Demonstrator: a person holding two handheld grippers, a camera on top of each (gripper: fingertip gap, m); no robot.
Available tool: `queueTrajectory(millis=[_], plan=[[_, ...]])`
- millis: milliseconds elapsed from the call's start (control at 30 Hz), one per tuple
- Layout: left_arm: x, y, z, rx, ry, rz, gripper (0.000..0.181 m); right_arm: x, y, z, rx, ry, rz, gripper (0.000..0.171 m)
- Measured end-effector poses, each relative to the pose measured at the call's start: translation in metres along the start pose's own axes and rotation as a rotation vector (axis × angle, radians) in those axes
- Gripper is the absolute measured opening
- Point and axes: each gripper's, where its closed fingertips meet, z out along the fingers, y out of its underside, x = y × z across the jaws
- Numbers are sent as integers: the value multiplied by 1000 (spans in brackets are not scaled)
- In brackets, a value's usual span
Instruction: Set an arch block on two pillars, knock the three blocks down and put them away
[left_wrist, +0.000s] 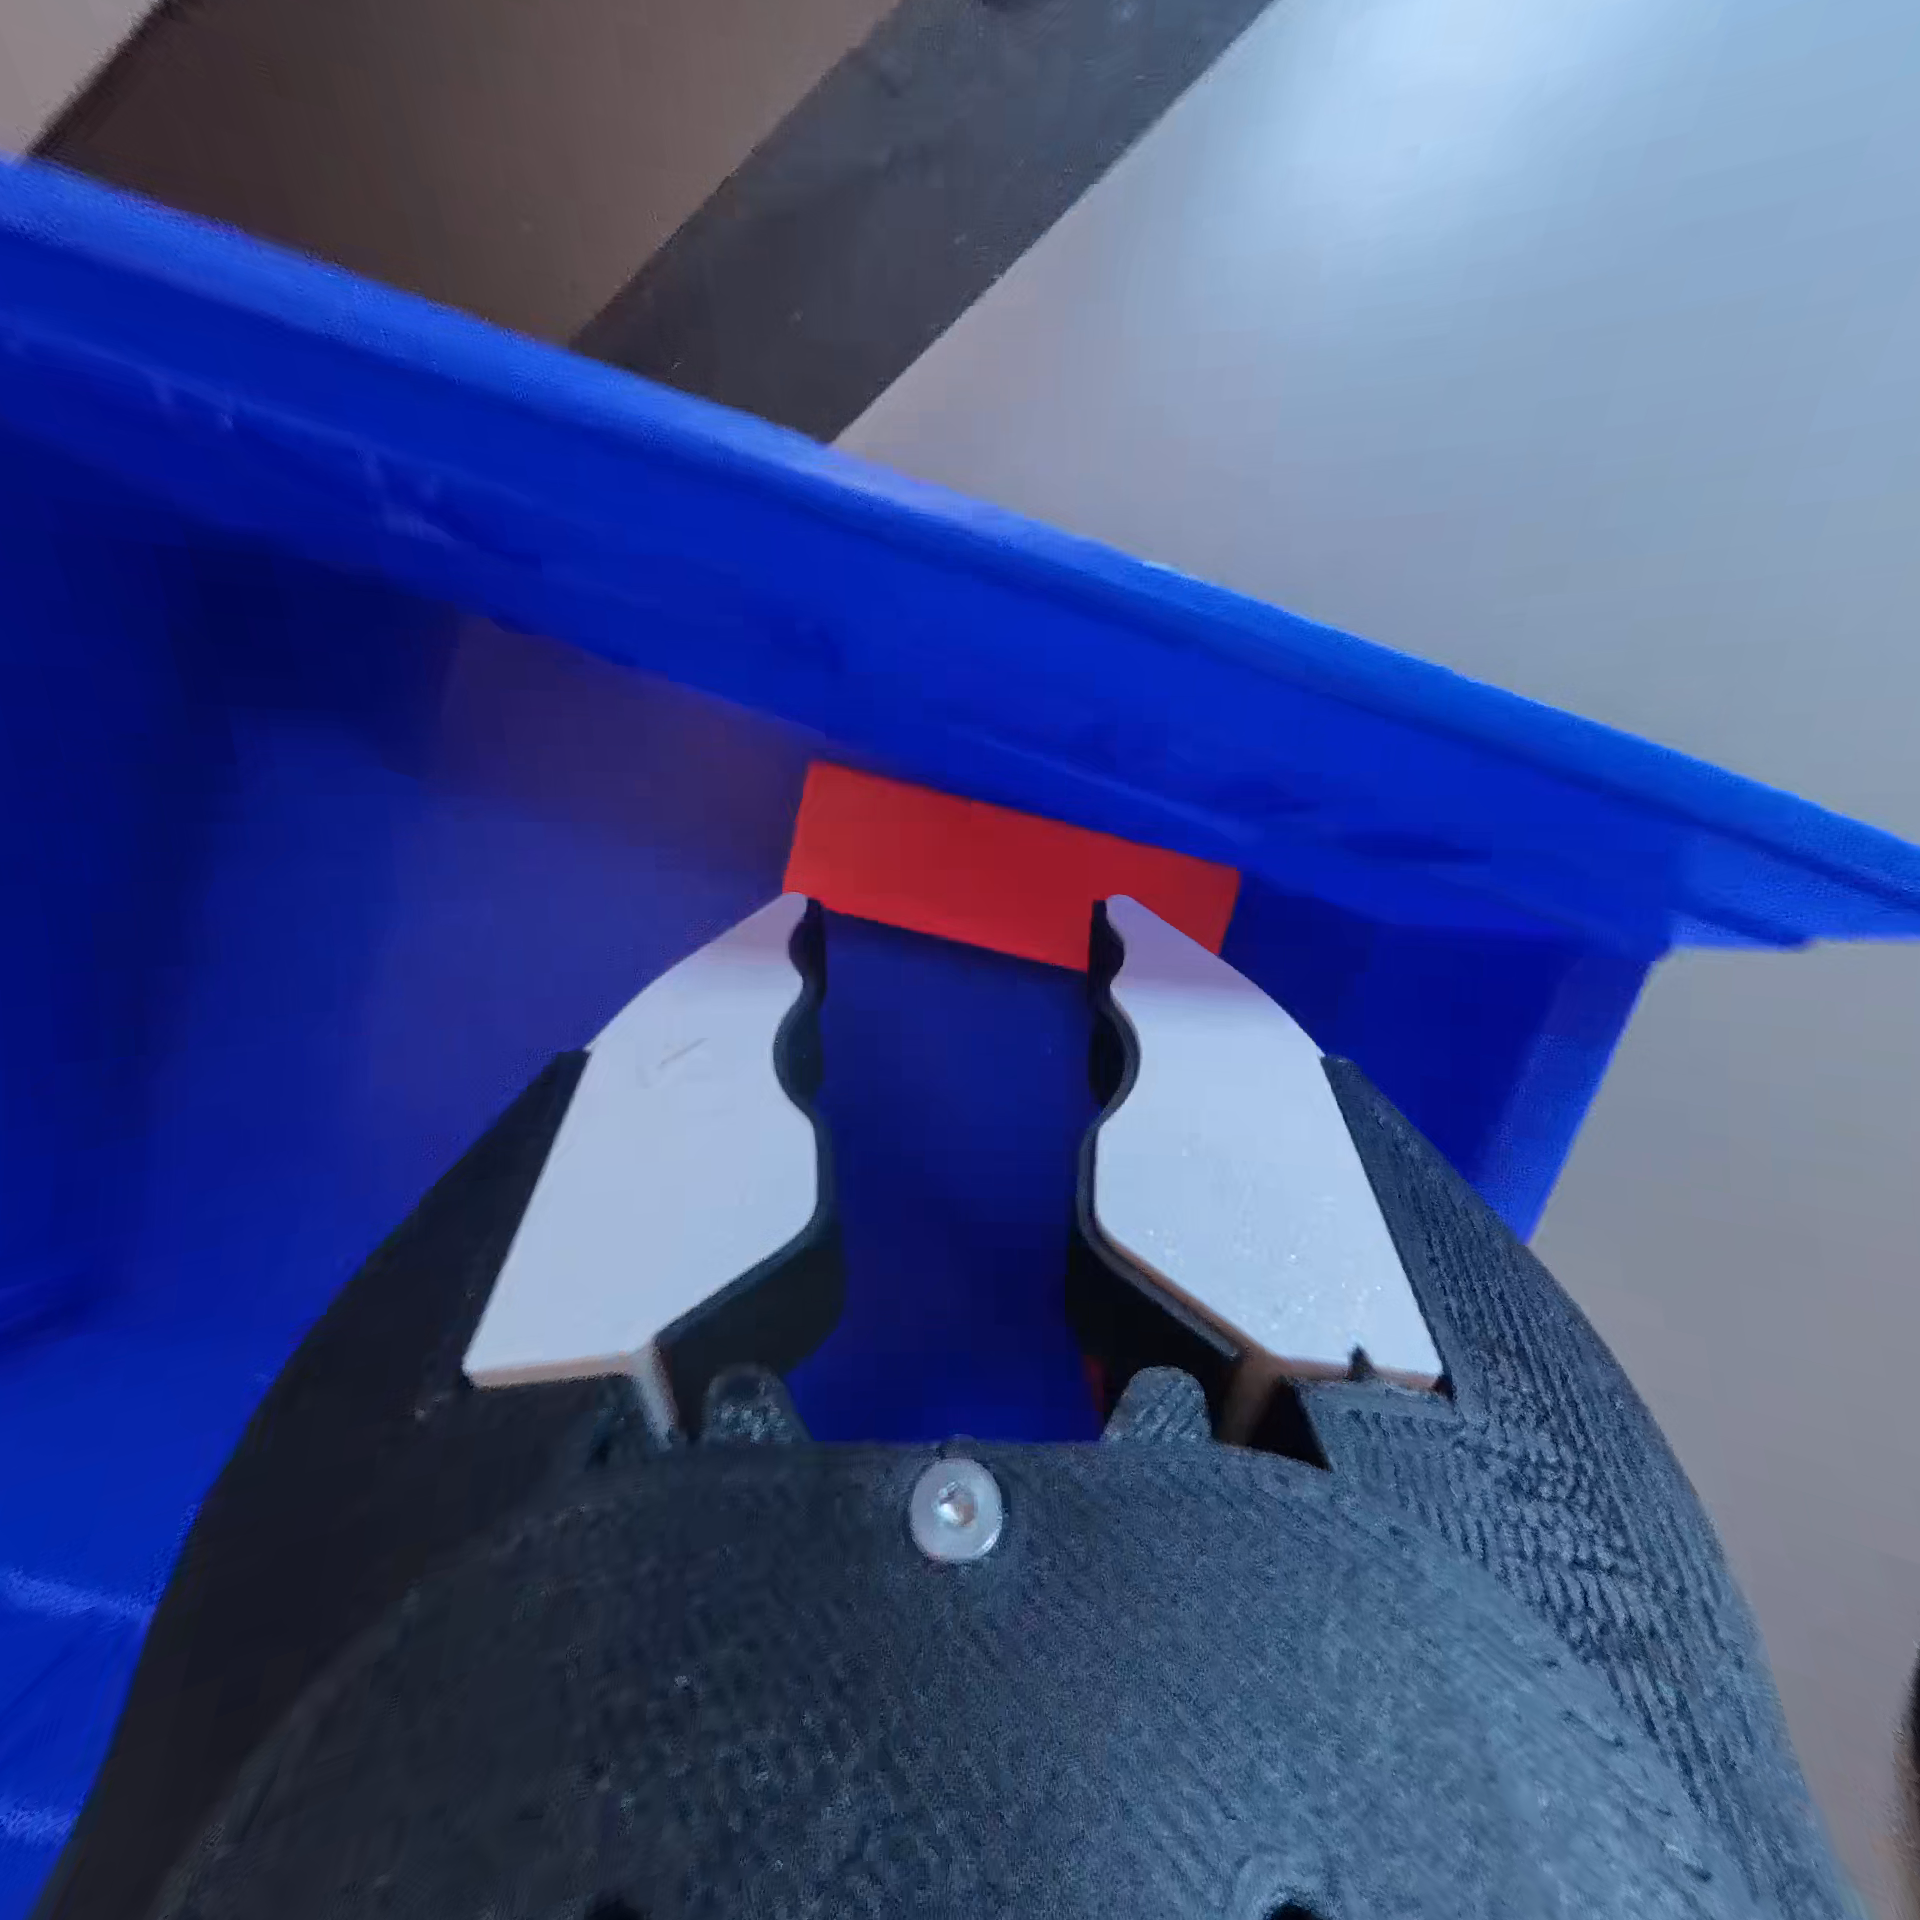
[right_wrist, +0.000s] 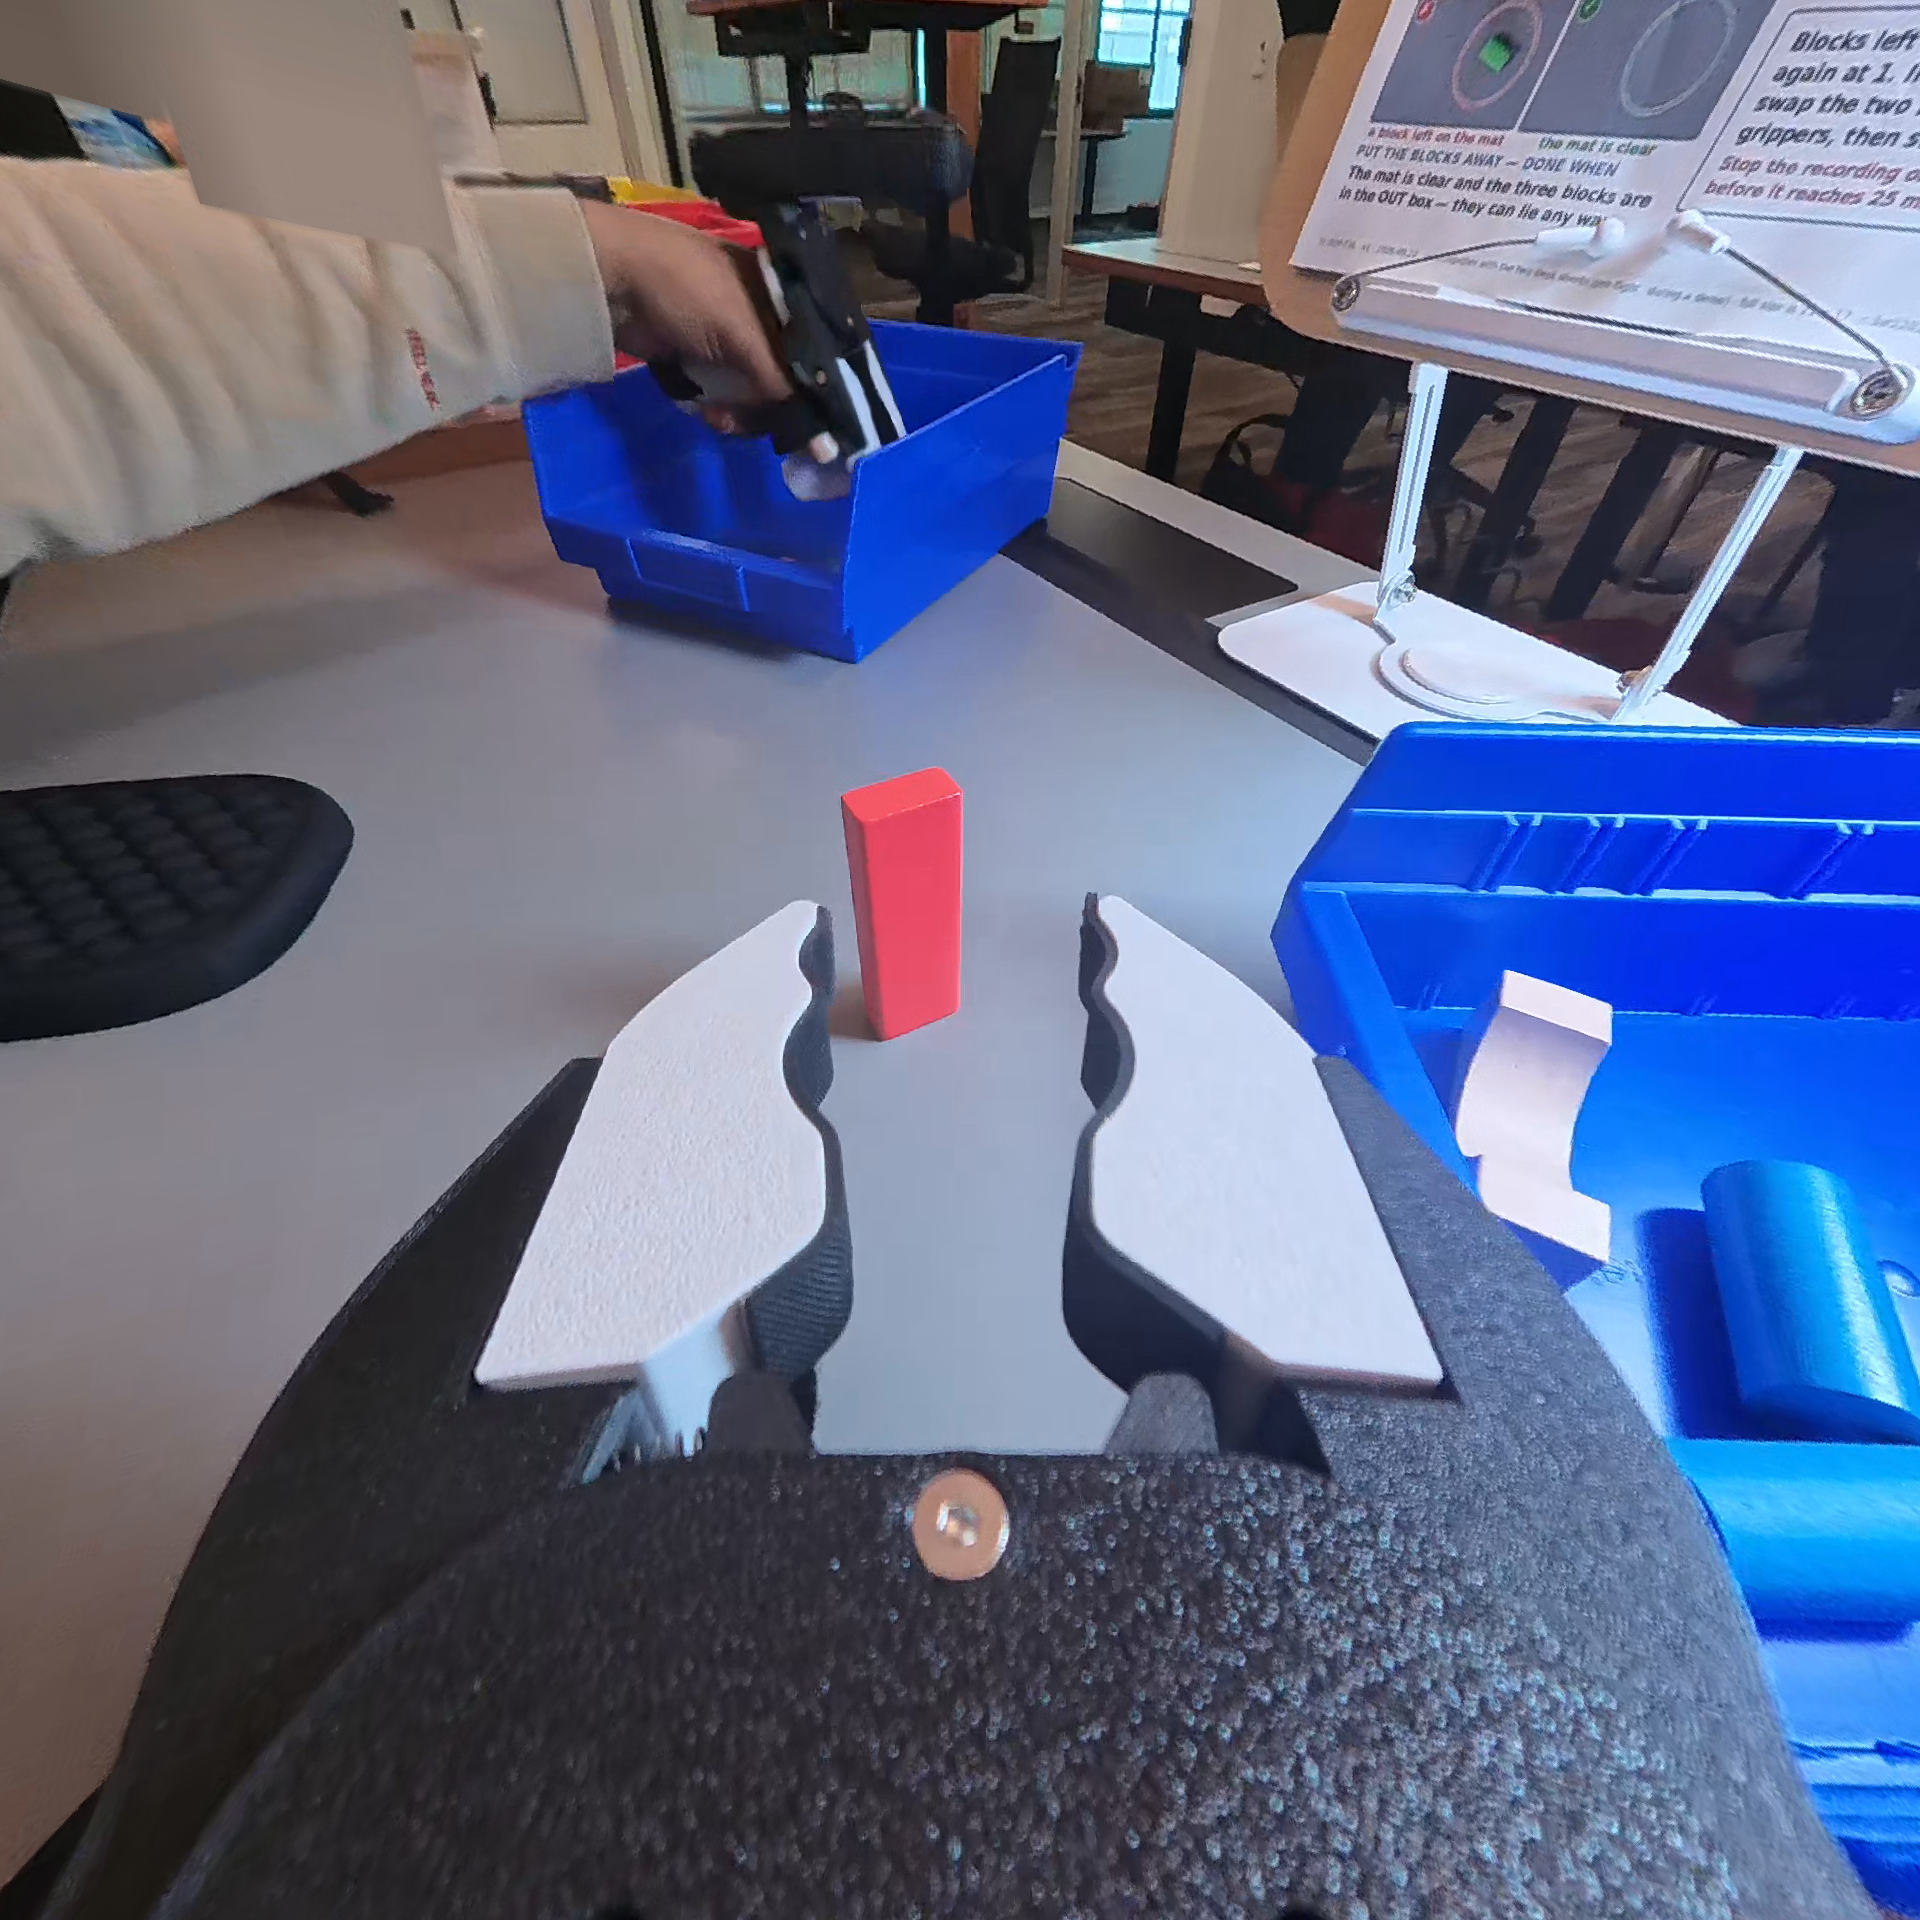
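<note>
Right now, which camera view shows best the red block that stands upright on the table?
The right wrist view: the upright red block stands whole on the grey table. The left wrist view looks into a blue bin and does not show it.

I'm working in an office set up as a test lab. My grey counter (right_wrist: 520, 748) carries blue bins (right_wrist: 831, 540), the plastic stock sort, and a white stand (right_wrist: 1455, 665) propping up a printed instruction sheet (right_wrist: 1621, 135). Behind it I see more desks (right_wrist: 1143, 260) on black frames, an office chair (right_wrist: 1013, 156), wood flooring, and glass partitions at the back of the room.
</note>
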Motion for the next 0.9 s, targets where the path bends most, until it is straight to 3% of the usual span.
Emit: queueTrajectory(millis=[33, 133, 300, 467, 600, 767, 900], plan=[[-3, 0, 5, 5, 21, -66, 52, 0, 1, 0, -4, 0, -3, 45], [-5, -2, 18, 21, 113, -320, 62, -1, 2, 1, -12, -1, -5, 45], [-16, -3, 28, 12, 22, -397, 60, -2, 7, 4, -37, 2, -10, 44], [-17, 7, 19, -101, -84, -247, 56, -3, 8, 4, -52, 16, -36, 43], [-41, 24, 0, -245, -288, -54, 46, -4, 8, 4, -56, 17, -38, 43], [-39, 29, -9, -218, -241, -218, 54, -3, 9, 4, -61, 19, -34, 43], [-21, 45, -6, -253, -58, -301, 58, -4, 10, 5, -65, 17, -36, 43]])
